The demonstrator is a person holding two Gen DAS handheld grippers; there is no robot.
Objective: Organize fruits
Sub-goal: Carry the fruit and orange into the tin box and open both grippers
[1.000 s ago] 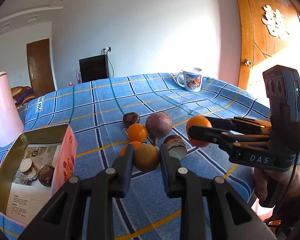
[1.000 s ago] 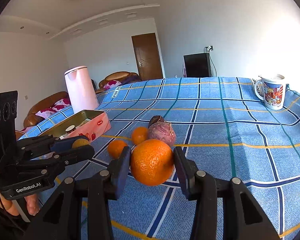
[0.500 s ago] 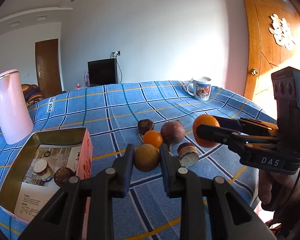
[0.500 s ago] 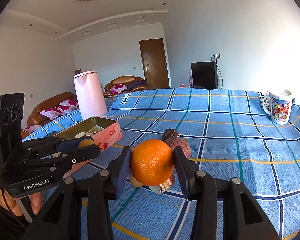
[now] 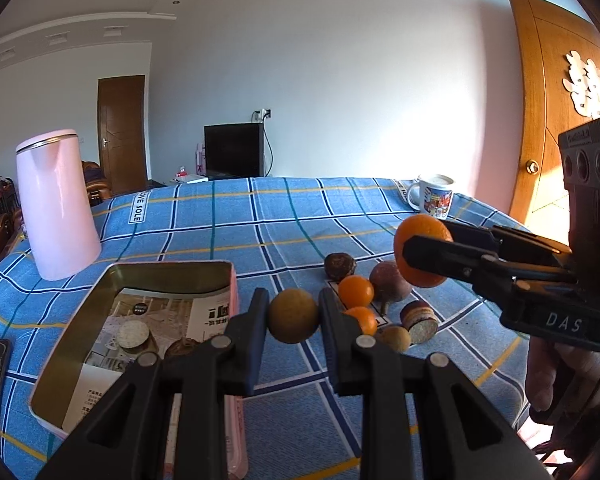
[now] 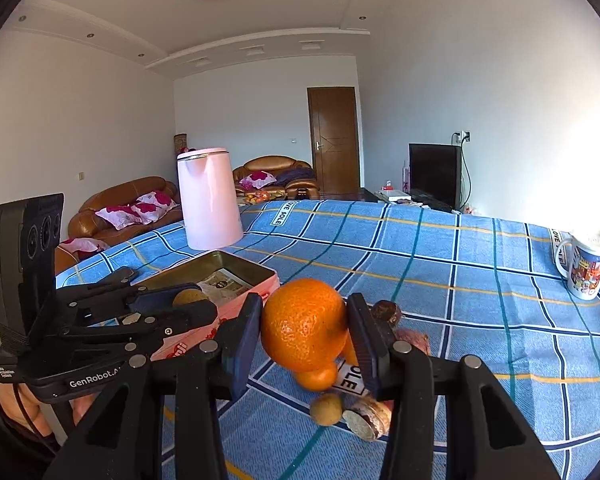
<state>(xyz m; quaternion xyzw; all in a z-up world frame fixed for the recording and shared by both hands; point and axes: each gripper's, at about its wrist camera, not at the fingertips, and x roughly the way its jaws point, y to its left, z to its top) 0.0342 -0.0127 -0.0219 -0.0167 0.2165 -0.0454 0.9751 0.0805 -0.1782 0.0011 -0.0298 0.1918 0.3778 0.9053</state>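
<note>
We've got both claws loaded. Our left gripper [image 5: 293, 316] is clamped around a round brownish-yellow fruit [image 5: 293, 315], held in the air just beside the open tin box [image 5: 172, 270], right of its rim. Our right gripper [image 6: 304, 334] pinches a big orange [image 6: 304, 325], up above the fruit pile [image 5: 374, 304] on the blue checked tablecloth [image 5: 220, 232]. Behind sit a pink kettle [image 5: 56, 204] and a printed mug [image 6: 588, 270].

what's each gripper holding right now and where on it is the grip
The left gripper clamps a round yellow-brown fruit across its sides. The right gripper clamps a large orange across its sides.
</note>
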